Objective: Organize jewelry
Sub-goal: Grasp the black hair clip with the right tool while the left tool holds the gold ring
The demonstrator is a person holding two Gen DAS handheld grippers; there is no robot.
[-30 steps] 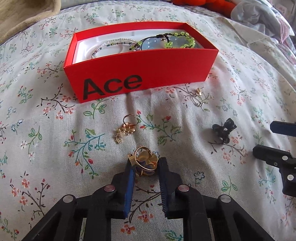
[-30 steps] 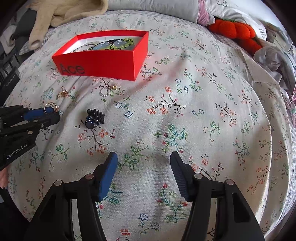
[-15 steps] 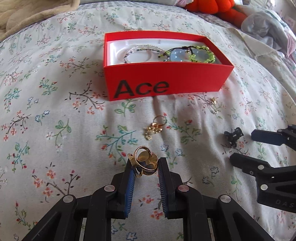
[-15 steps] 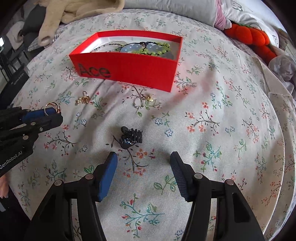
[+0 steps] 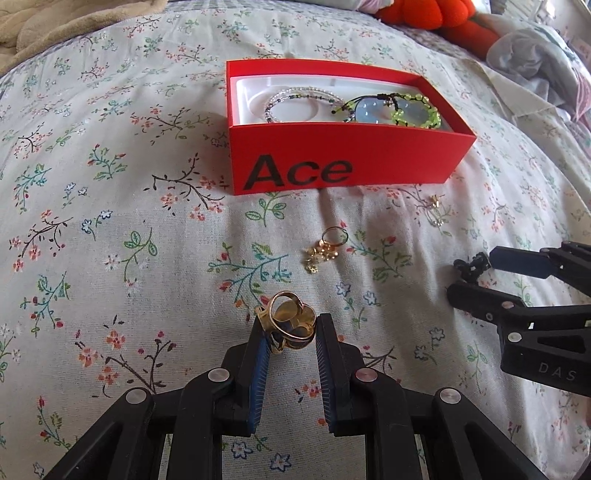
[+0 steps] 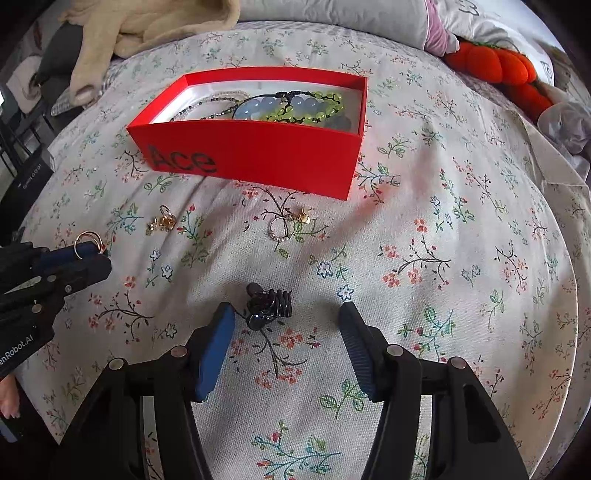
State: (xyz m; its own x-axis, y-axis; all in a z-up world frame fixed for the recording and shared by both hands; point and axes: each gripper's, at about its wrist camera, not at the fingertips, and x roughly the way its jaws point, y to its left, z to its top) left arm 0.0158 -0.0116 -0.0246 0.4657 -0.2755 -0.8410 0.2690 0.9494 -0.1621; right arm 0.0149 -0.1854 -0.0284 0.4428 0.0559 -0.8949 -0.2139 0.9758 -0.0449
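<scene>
My left gripper (image 5: 289,328) is shut on a gold ring (image 5: 287,322) and holds it above the floral bedspread; it also shows in the right wrist view (image 6: 88,243). A red "Ace" box (image 5: 343,162) (image 6: 258,147) lies ahead and holds beaded bracelets (image 5: 399,107). My right gripper (image 6: 286,321) is open, its fingers on either side of a black hair claw (image 6: 267,304) lying on the cloth; the claw also shows in the left wrist view (image 5: 471,266). A gold ring with charms (image 5: 325,247) (image 6: 162,219) and a pearl ring with a gold earring (image 6: 288,223) (image 5: 434,210) lie loose before the box.
A beige blanket (image 6: 147,26) lies at the far left. An orange plush toy (image 6: 495,70) and grey clothes (image 5: 535,62) lie at the far right. The floral bedspread (image 6: 461,258) covers the whole surface.
My left gripper has lifted and drawn back leftward with the gold ring. My right gripper has advanced until its open fingers flank the black hair claw.
</scene>
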